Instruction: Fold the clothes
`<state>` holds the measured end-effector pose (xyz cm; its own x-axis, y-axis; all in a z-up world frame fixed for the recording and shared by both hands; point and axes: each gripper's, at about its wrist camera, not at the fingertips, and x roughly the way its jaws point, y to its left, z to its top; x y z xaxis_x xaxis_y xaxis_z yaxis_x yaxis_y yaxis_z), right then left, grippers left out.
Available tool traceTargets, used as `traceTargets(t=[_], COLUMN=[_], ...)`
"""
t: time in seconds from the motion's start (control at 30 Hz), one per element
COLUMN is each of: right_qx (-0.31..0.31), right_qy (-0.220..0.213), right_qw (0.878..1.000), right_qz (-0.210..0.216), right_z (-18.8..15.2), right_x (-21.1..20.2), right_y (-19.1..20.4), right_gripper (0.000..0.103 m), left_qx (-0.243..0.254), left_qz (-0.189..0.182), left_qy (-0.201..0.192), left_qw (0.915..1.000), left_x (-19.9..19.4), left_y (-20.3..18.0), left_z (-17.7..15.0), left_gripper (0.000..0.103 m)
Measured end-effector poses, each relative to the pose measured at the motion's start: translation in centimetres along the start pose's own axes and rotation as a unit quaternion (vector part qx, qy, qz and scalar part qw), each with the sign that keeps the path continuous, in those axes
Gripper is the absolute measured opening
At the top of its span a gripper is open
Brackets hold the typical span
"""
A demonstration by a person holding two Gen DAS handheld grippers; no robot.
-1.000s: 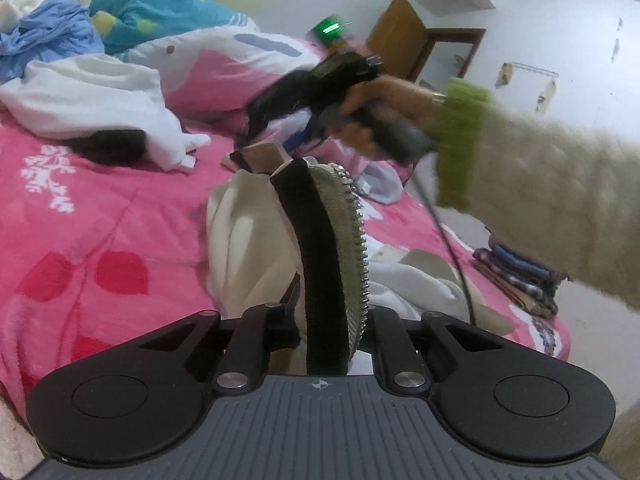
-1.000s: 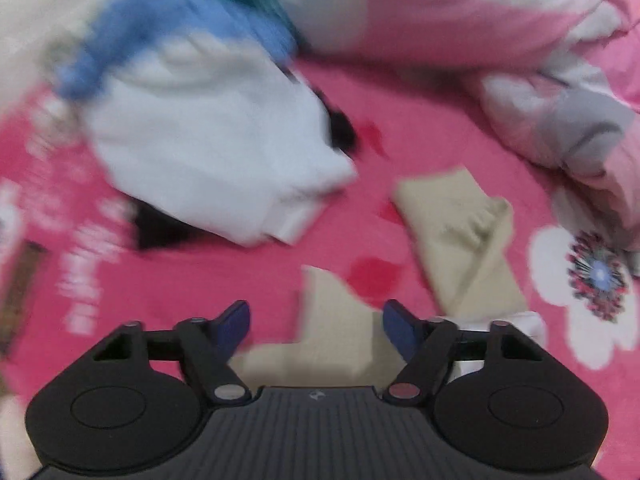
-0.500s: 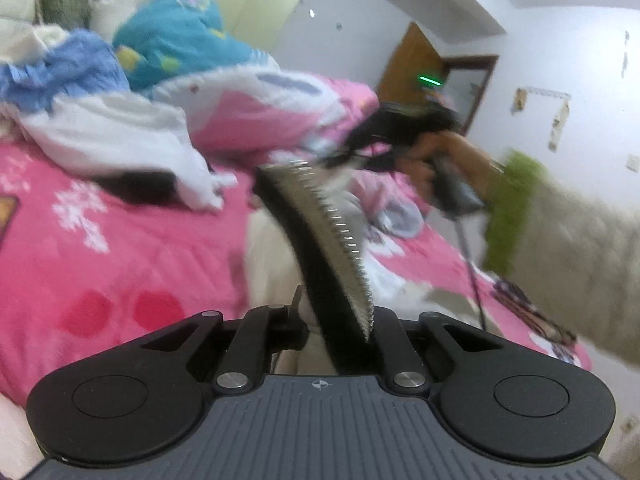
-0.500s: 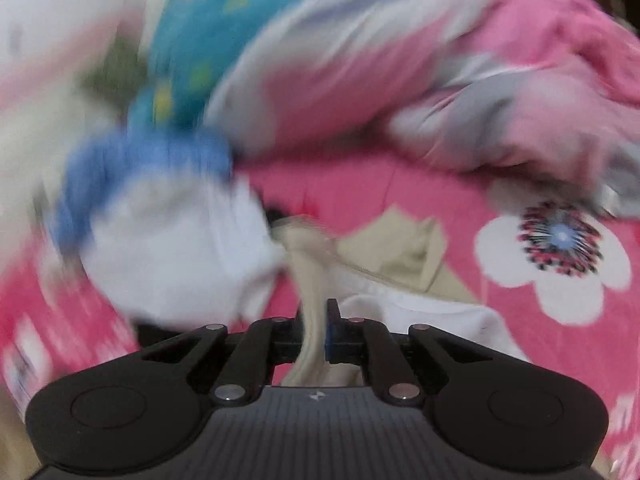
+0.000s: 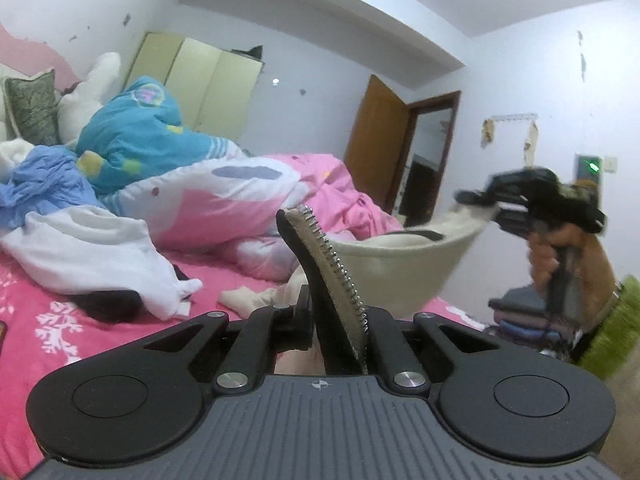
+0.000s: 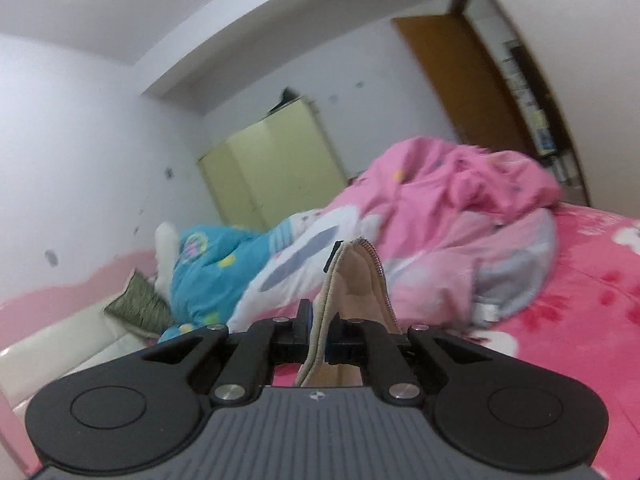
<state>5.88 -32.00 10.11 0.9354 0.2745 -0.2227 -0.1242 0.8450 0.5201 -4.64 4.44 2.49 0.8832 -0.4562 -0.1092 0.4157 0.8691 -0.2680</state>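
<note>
In the left wrist view, at the six o'clock edge, the left hand-held gripper [image 5: 338,332] is seen clamped on a zippered edge of the cream garment [image 5: 404,268] — the black-lined strip with metal teeth rises between its fingers toward twelve o'clock. From there the cloth is stretched across to three o'clock, where the right hand-held gripper [image 5: 476,197] is held up by the person's hand [image 5: 568,258], with cream fabric at its tip. The garment is thus lifted clear of the bed [image 5: 48,320], though a tail of it trails onto the pink cover near six o'clock. A white garment [image 5: 92,256] and a blue one [image 5: 44,188] lie in a heap at nine o'clock.

In the right wrist view, the right hand-held gripper [image 6: 318,342] is shown closed on another zippered edge of the same garment, the beige fold standing up toward twelve o'clock; a pink quilt [image 6: 460,216] fills the two o'clock side.

The step in hand is judged to be the spreading-out — the piece is raised and pulled taut between both grips. Next, it would need to be lowered flat onto open bed cover, away from the heap, with both grips kept firm until the cloth is laid.
</note>
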Motion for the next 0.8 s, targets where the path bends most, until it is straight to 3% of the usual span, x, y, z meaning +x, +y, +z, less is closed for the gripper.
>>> traceTargets(t=[0.23,0.37,0.43,0.5,0.57,0.63,0.67,0.8], right_qx=[0.118,0.18,0.071,-0.044,-0.149,-0.228,-0.255,-0.328], right_qy=[0.054,0.084,0.071,0.05,-0.008,-0.055,-0.06,-0.019], right_qw=[0.991,0.979,0.994,0.996,0.988,0.971,0.964,0.941], right_qz=[-0.028,-0.043,-0.051,-0.058,-0.049,-0.039,-0.042,-0.077], right_z=[-5.7,-8.9,-8.7,-8.3,-8.7,-9.6,-10.0,-11.7], right_x=[-4.3,-6.7,-7.8,-9.0,-10.6,-12.7,-12.7,-12.0], right_y=[-8.1,-12.5,-10.4,-8.1,-6.0,-4.7,-4.5,-5.8], right_gripper=[0.008,0.013,0.021,0.044,0.077,0.09,0.095,0.095], left_qx=[0.02,0.04,0.046,0.038,0.025,0.011,0.004,-0.007], left_qz=[0.009,0.011,0.016,0.02,0.025,0.029,0.03,0.039], left_qy=[0.079,0.086,0.089,0.094,0.096,0.097,0.098,0.103], left_qw=[0.9967,0.9954,0.9948,0.9946,0.9947,0.9948,0.9947,0.9939], left_x=[1.6,1.3,1.4,1.7,2.1,2.4,2.5,2.9], left_y=[0.8,0.5,0.4,0.6,0.9,1.2,1.3,1.8], left_z=[-2.8,-2.7,-2.6,-2.5,-2.4,-2.3,-2.3,-2.3], left_gripper=[0.005,0.005,0.005,0.006,0.006,0.006,0.006,0.006])
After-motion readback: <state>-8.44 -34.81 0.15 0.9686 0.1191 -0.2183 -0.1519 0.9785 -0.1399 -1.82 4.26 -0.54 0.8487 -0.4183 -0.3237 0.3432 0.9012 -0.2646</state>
